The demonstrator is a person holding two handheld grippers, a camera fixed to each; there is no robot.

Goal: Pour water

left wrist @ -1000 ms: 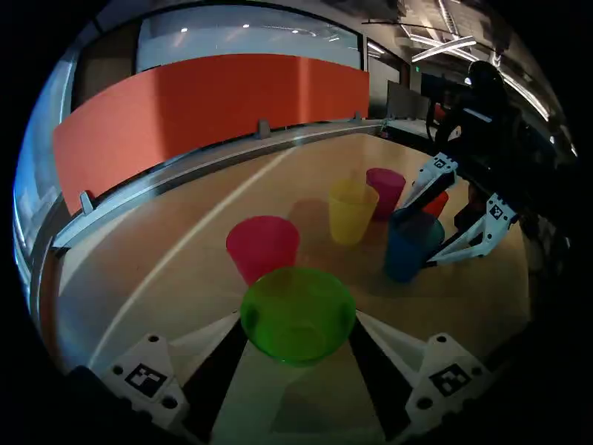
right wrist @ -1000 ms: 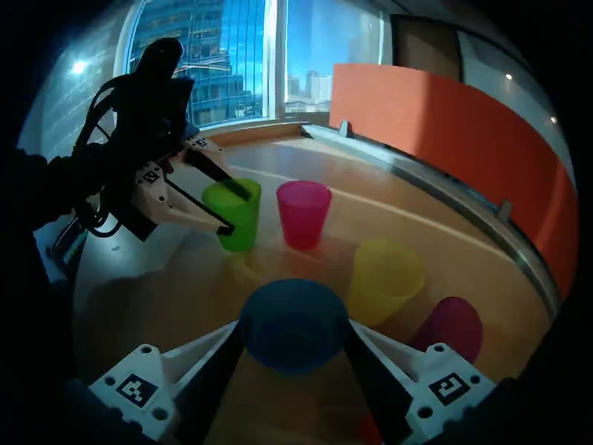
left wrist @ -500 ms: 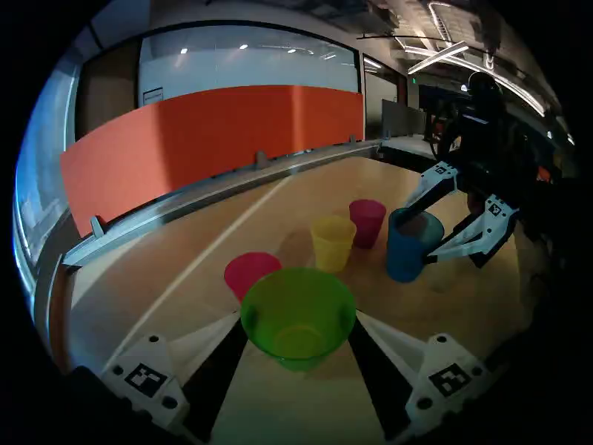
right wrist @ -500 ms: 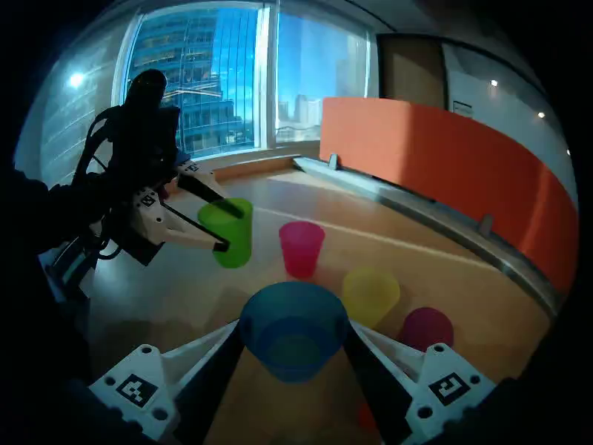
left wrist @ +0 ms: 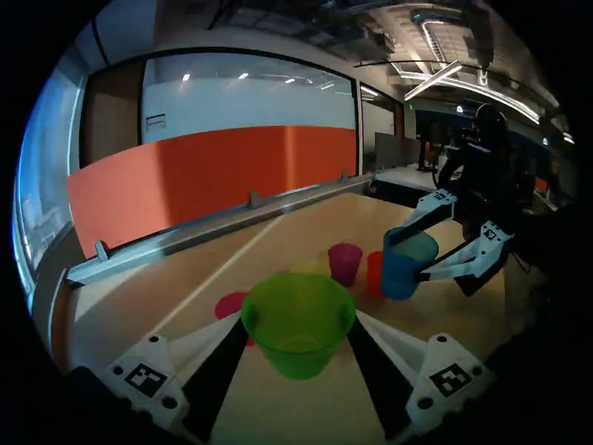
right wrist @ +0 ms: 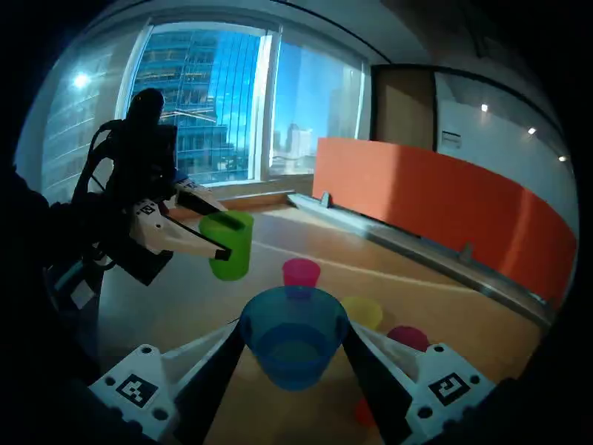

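Leftmost in the left gripper view, along the far edge of the desk [left wrist: 296, 222]: an orange partition [left wrist: 222, 170]. Next, standing on the wood well in from that edge, a red cup [left wrist: 230, 304], partly hidden. Dead centre and close to the lens, a green cup [left wrist: 299, 334], upright and lifted clear of the desktop, clamped between the fingers of the left gripper [left wrist: 299, 326], one jaw pressed on each side of it below the rim. Behind and to the right of it, toward the middle of the desk, in a tight cluster: a yellow cup [left wrist: 311, 265] peeking over the green rim, a magenta cup [left wrist: 345, 261], then an orange cup [left wrist: 373, 273]. Farther right, just beside that last one but raised off the wood, a blue cup [left wrist: 402, 267], upright, gripped from both sides by the right gripper [left wrist: 406, 261], with a dark sleeve [left wrist: 541, 245] behind it. Seen from the right gripper view, with a tall window [right wrist: 215, 111] behind: the green one again at the left, hanging above the desk's window-side edge, and the blue one at centre, squeezed between its two jaws. Impossible to tell whether either holds water.
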